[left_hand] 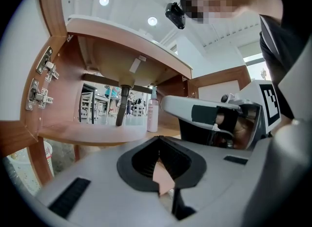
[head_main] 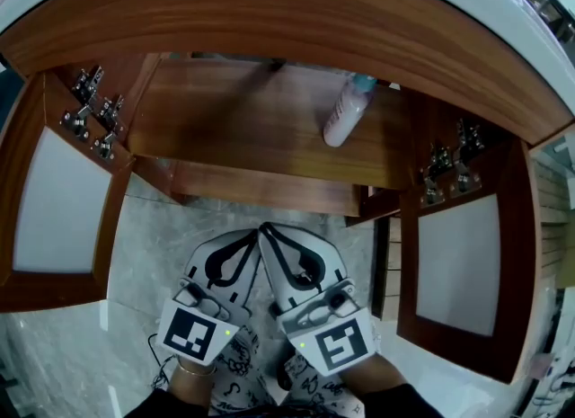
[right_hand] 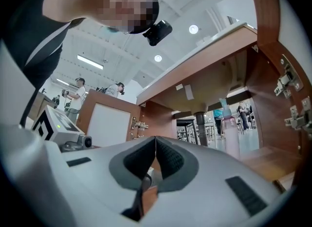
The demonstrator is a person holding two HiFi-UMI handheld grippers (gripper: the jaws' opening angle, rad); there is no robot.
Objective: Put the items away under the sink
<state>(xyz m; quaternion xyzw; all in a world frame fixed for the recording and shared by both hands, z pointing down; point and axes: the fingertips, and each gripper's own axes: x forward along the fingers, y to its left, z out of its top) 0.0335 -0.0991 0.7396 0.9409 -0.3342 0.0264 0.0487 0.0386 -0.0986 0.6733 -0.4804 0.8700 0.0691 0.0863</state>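
Right now left gripper (head_main: 250, 238) & right gripper (head_main: 269, 232) are both pressed together, empty. Risk: a careless reach in could tip the upright bottle (head_main: 346, 112) on the shelf (head_main: 225, 124).

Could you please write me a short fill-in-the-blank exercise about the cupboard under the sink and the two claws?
1. Both white-panelled wooden cupboard doors stand ____.
2. On the brown wooden cupboard shelf stands exactly ____ pale pink plastic bottle with a teal cap.
3. The left claw and the right claw are empty, and both have their jaws ____.

Missing words: open; one; shut.
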